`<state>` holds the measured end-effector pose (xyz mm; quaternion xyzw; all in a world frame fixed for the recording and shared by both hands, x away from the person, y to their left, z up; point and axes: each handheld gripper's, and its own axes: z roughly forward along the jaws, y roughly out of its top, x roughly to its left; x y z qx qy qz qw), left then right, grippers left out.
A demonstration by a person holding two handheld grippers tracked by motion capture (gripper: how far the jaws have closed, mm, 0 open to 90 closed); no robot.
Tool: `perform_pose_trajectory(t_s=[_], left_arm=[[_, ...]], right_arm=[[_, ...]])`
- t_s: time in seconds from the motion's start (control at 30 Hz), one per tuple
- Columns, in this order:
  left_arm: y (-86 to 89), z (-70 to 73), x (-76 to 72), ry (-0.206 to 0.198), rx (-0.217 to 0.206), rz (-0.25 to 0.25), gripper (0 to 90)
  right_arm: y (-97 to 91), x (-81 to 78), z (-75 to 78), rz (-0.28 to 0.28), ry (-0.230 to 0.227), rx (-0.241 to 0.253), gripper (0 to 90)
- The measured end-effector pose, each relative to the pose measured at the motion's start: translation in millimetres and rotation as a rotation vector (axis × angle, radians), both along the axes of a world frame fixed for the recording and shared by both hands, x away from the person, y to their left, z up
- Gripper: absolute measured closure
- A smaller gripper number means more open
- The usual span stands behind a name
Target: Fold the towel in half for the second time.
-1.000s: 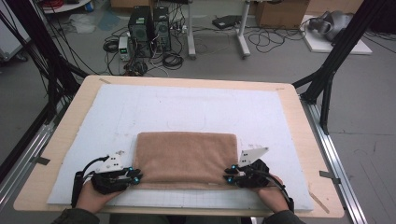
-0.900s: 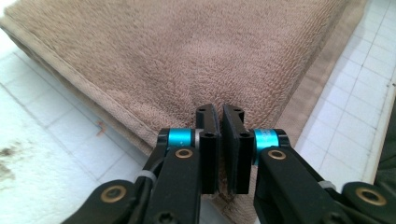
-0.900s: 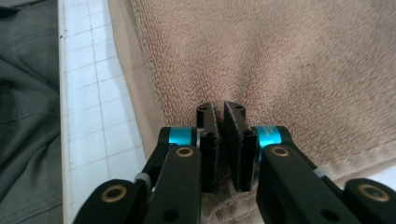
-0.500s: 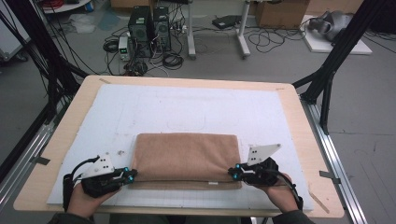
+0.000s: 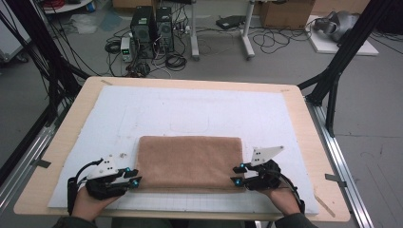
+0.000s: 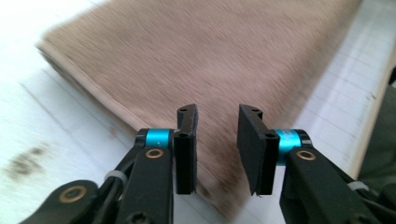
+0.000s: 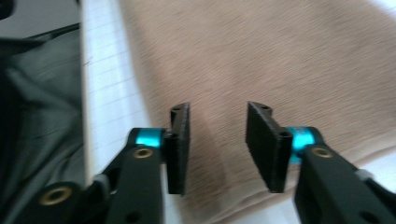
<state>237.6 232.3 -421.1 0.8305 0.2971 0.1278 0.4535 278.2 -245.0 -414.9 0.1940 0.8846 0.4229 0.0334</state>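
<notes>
A brown towel (image 5: 189, 161) lies folded into a flat rectangle on a white mat (image 5: 199, 109), near the front edge of the worktop (image 5: 304, 123), roughly centred between its left and right edges.

At the towel's front left corner sits the left hand-held gripper (image 5: 135, 176), held low and pointing inward along the front edge. Its jaws have just been opening and now stand apart. In the left gripper view the left hand-held gripper (image 6: 215, 140) has towel (image 6: 201, 60) behind the gap, but the pads do not press on it. This looks like a release after laying the fold down.

At the front right corner the right hand-held gripper (image 5: 236, 175) mirrors it, pointing inward. Its jaws have also just been opening and stand apart. In the right gripper view the right hand-held gripper (image 7: 217, 140) hangs over towel (image 7: 280, 56) without clamping it.

Both hands are placed at matching corners, probably so the fold stays square and its edges aligned.
</notes>
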Motion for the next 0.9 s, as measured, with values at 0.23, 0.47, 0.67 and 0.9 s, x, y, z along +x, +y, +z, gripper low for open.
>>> perform_pose_trajectory(t_s=[0.23, 0.47, 0.67, 0.9], left_arm=[[-0.5, 9.1, 29.9, -0.012, -0.024, 0.059, 57.6], [-6.2, 14.5, 71.5, -0.035, 0.027, 0.139, 52.0], [-10.1, -0.2, 104.1, 0.012, 0.017, 0.223, 47.0], [-14.6, -18.9, 116.3, 0.113, 0.076, 0.220, 45.8]], right_arm=[[0.0, 29.3, 11.4, -0.072, -0.037, -0.017, 48.2], [-0.9, 69.6, 15.9, -0.178, -0.051, -0.015, 40.5], [-1.5, 93.9, 1.5, -0.260, -0.037, -0.031, 37.2], [4.3, 105.9, -18.6, -0.246, 0.028, -0.081, 39.0]])
